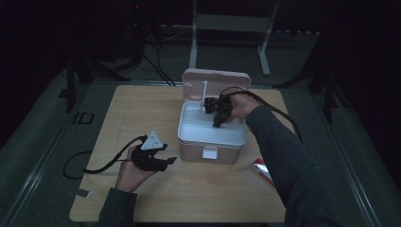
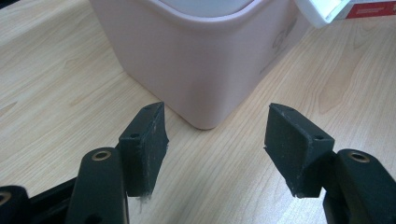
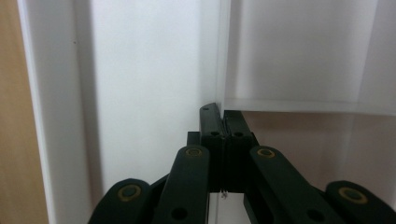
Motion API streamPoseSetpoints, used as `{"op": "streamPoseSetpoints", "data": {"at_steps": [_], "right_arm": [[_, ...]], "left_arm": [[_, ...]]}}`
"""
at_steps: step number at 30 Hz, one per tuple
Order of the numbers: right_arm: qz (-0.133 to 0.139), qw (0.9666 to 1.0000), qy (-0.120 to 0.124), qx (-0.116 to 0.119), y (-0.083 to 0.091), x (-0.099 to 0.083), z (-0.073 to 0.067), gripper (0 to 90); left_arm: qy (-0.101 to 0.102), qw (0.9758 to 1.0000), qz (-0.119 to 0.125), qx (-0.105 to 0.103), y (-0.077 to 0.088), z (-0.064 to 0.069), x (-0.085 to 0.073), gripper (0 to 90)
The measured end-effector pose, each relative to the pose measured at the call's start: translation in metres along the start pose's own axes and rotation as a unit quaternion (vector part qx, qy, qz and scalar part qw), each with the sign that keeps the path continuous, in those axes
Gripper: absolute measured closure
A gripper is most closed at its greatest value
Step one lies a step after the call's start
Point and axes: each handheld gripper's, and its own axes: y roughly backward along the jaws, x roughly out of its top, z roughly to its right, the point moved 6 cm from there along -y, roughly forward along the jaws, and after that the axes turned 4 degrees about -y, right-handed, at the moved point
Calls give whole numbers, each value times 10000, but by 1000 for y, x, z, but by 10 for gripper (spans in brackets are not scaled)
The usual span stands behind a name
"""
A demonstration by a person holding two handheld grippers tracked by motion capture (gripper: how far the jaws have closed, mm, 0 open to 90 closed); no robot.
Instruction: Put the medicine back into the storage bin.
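— While I watch the high view, my right gripper [image 1: 216, 115] sits inside the open pink box [image 1: 213, 150], over its white interior. What do you read on its jaws?

— In the right gripper view they stand pressed together, pad against pad, at the edge of a thin white divider [image 3: 219, 56] in the box. Whether they pinch that divider I cannot tell; I see nothing else between them.

— Agreed, clenched. Where does the box stand?

— Near the middle of the wooden table [image 1: 142, 109], lid [image 1: 216, 84] raised upright at the far side, white latch [image 1: 209, 152] on the front wall facing us.

— And my left gripper [image 1: 166, 161]?

— Released. In the left gripper view its two black pads [image 2: 145, 140] stand wide apart with bare wood between them, aimed at a rounded lower corner of the pink box [image 2: 205, 70]. They are near it but apart from it.

— I see the left hand [image 1: 130, 172] resting low on the table, to the left of the box's front. Anything else close by?

— A red and white packet [image 1: 263, 171] lies on the table just right of the box's front corner, partly under my right sleeve [image 1: 283, 156].
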Motion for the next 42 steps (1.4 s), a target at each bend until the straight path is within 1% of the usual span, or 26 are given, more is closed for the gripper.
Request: {"op": "streamPoseSetpoints", "data": {"at_steps": [3, 5, 6, 7, 9, 11, 15, 17, 20, 23, 24, 26, 27, 30, 32, 33, 34, 35, 36, 38, 42], "right_arm": [[119, 9999, -5, -2, 9, -4, 0, 900], [118, 9999, -24, 86, 16, -9, -3, 900], [144, 9998, 45, 157, 20, -13, -7, 900], [142, 9997, 63, 203, 22, -17, -9, 900], [186, 9996, 102, 202, 28, -28, -12, 900], [204, 9997, 30, 164, 35, -41, -11, 900], [303, 9992, -257, 70, 48, -76, -9, 900], [339, 9986, -392, 74, 53, -95, -9, 900], [305, 9974, -646, 28, 57, -125, -8, 900], [249, 9953, -930, 32, 58, -155, -5, 899], [277, 9940, -1060, 39, 58, -168, -4, 900], [307, 9919, -1229, 53, 58, -184, -2, 899], [298, 9904, -1351, 41, 58, -195, 0, 900], [241, 9870, -1587, 25, 56, -216, 3, 899], [196, 9842, -1759, 31, 52, -228, 6, 899], [188, 9822, -1870, 67, 48, -234, 8, 899], [194, 9813, -1913, 99, 45, -236, 9, 900], [193, 9796, -1997, 130, 39, -239, 11, 899], [207, 9785, -2047, 123, 35, -241, 12, 900], [205, 9749, -2216, 96, 23, -243, 17, 899], [56, 9704, -2414, 49, -4, -244, 24, 900]], "left_arm": [[-2, 10000, 3, 1, 1, 0, 0, 386], [0, 10000, 13, 11, 1, 0, 0, 386], [6, 10000, 15, 23, 2, -1, 0, 386], [0, 10000, 18, 31, 3, -1, 0, 386], [28, 10000, 57, 20, 3, -2, 0, 386], [52, 10000, 59, 25, 3, -2, -1, 386], [50, 10000, 50, 26, 3, -2, -1, 386], [47, 10000, 40, 27, 3, -3, -2, 387], [55, 10000, 23, 16, 1, -3, -2, 386], [53, 10000, 9, -2, 1, -3, -2, 386], [55, 10000, 10, -5, 1, -3, -2, 386], [56, 10000, 6, -3, 1, -3, -2, 387], [52, 10000, 3, -4, 1, -3, -3, 387], [48, 10000, -10, -14, 0, -3, -3, 387], [49, 10000, -21, -24, -1, -2, -3, 387], [51, 10000, -19, -27, -2, -2, -3, 387], [48, 10000, -22, -40, -2, -2, -3, 387], [50, 10000, -25, -45, -2, -2, -3, 387], [48, 10000, -24, -46, -3, -2, -3, 387], [47, 10000, -28, -40, -2, -2, -3, 387], [50, 10000, -20, -35, -1, -2, -3, 388]]}}
